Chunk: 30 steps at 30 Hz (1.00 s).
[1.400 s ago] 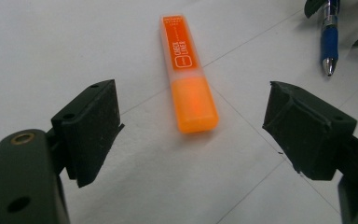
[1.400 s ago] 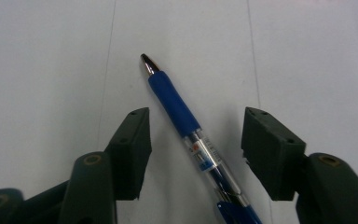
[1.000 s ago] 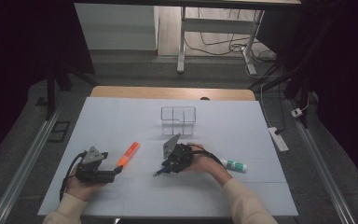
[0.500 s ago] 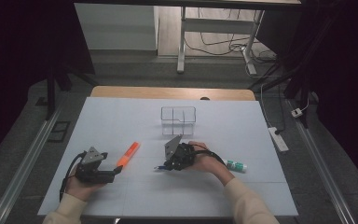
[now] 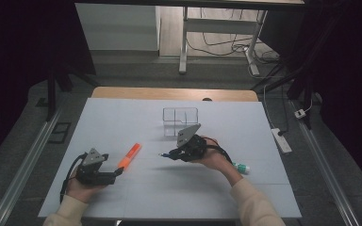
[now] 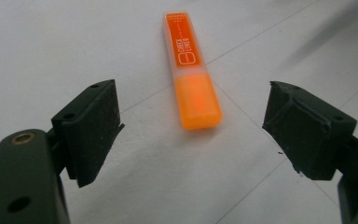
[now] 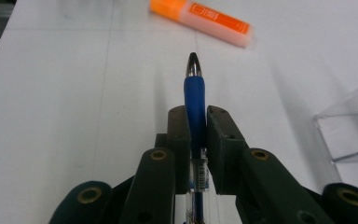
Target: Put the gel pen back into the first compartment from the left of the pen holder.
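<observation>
Since a second ago the right gripper [image 7: 196, 123] has closed its jaws onto the blue pen [image 7: 194, 95] and picked it up off the table [image 5: 122, 117], tip poking out toward the orange highlighter [image 5: 129, 155]. Looks like the carry step now; my guess is it goes into the clear organizer [image 5: 180, 120] just behind, so tip it upright first. Left gripper [image 6: 191, 140] sits wide open facing the highlighter. A green-capped tube [image 5: 240, 167] lies by the right wrist, nothing blocking.

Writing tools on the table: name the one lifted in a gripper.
The blue pen, clamped in the right gripper; the orange highlighter and the green-capped marker lie on the table.
</observation>
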### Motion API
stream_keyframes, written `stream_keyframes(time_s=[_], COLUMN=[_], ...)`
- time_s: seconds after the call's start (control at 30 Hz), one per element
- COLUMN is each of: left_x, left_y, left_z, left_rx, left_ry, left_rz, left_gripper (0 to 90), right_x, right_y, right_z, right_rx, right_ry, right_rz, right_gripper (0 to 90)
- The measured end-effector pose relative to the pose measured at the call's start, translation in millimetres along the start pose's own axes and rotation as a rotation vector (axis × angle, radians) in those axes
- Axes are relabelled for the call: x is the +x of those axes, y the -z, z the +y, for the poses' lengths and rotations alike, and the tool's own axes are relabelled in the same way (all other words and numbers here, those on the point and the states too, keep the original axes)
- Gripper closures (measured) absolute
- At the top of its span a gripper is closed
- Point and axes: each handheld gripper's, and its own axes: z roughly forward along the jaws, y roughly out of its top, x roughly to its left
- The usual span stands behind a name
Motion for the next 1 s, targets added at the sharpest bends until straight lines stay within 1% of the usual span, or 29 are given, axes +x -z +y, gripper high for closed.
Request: stream_keyframes(time_s=[0.2, 0.53, 0.63, 0.7, 0.9, 1.0], left_x=[-0.2, -0.1, -0.2, -0.3, -0.5, -0.7], left_y=[0.4, 0.2, 0.1, 0.0, -0.1, -0.2], left_z=[0.1, 0.2, 0.2, 0.2, 0.3, 0.4], left_rx=[-0.002, -0.002, -0.002, -0.001, -0.002, -0.002], left_ry=[0.002, 0.001, 0.002, 0.001, 0.001, 0.001], left_rz=[0.003, 0.004, 0.003, 0.003, 0.003, 0.004], left_gripper=[18.5, 18.5, 18.5, 18.5, 18.5, 18.5], right_x=[-2.8, -7.0, -7.8, -8.1, -9.9, -10.1], right_y=[10.3, 23.7, 27.1, 29.6, 36.4, 39.3], right_z=[-1.8, -4.6, -5.2, -5.7, -6.8, -7.4], right_rx=[-0.06, -0.14, -0.159, -0.181, -0.227, -0.259], right_ry=[-0.059, -0.121, -0.132, -0.154, -0.191, -0.215], right_rz=[-0.037, -0.087, -0.116, -0.128, -0.169, -0.191], right_gripper=[79.2, 79.2, 79.2, 79.2, 79.2, 79.2])
